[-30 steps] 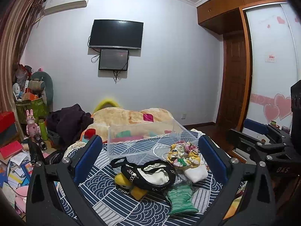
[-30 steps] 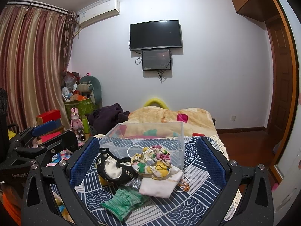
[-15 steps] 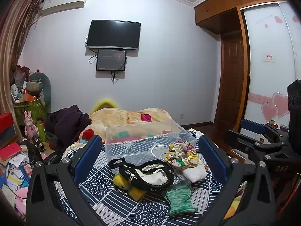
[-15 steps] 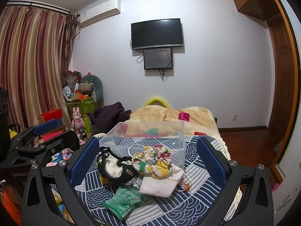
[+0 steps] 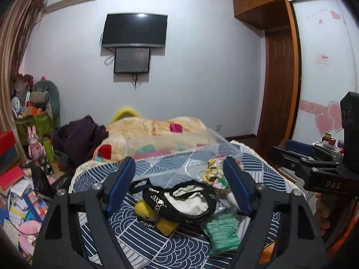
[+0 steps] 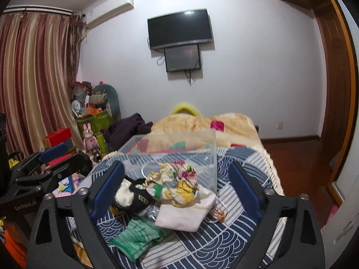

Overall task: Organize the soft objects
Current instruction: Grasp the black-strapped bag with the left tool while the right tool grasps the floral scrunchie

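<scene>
— Progress? Clear rectangular plastic storage bin sits at the far side of the blue wave-patterned cloth-covered table, apparently empty.

— So everything's left: black-and-cream fabric pouch, floral scrunched cloth, white folded cloth, green knitted piece, all heaped just in front.

— Tongs?

— Left gripper and right gripper both gape wide, holding and touching nothing.

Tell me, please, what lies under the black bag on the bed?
A yellow item pokes out beneath the black bag, and the green cloth lies by its right edge. Whatever else sits under the bag is covered. Both grippers are open and hold nothing.
</scene>
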The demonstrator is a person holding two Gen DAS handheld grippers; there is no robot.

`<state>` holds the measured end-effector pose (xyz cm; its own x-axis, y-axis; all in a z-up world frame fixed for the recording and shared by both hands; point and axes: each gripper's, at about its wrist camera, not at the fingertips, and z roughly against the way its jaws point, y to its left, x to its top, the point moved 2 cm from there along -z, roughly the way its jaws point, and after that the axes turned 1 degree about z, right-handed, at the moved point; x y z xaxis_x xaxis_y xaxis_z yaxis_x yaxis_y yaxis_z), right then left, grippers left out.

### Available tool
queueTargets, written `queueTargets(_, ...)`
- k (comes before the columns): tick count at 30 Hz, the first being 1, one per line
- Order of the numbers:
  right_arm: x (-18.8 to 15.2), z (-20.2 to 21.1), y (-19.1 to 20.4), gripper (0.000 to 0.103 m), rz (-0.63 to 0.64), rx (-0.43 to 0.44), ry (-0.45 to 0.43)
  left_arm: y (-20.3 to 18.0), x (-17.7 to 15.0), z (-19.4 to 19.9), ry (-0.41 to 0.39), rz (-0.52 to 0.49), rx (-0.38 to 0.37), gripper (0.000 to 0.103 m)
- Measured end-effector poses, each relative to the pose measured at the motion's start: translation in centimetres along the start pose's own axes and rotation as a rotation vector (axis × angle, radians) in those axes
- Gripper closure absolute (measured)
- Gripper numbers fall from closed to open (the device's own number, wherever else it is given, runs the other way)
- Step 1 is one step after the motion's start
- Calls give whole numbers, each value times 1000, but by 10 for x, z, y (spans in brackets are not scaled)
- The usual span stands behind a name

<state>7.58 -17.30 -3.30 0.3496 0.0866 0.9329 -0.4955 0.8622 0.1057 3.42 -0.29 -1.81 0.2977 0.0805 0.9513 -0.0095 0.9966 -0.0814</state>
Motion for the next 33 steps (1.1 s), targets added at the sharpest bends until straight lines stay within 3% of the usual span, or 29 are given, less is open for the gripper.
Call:
queueTargets(4,-7,-17,-11,31,-44,11,64,12,-10,-18,59,26,17,36)
queueTargets(8,-12,-29,-17,53,-47,-6,97,29,-23,-39,120,64,48,43)
queueTargets(11,-14,-36,-14,53,-47,0,113,39,-34,-54,176,104,38,50)
queueTargets(18,-20,-66,-12,53,-30,0,188,51,-52,-79,261,165,-21,50)
queueTargets(19,-21,-69,-13,54,-40,3,196,50,-54,-82,267,168,-27,50)
queueTargets(24,-26,-74,-16,85,-76,22,217,45,-58,-89,272,146,-6,63)
queueTargets(28,-22,-64,-14,91,-61,10,171,45,-57,-85,257,148,-17,83)
queueTargets(33,-12,-48,-12,93,-41,-4,110,43,-48,-69,214,148,-30,85)
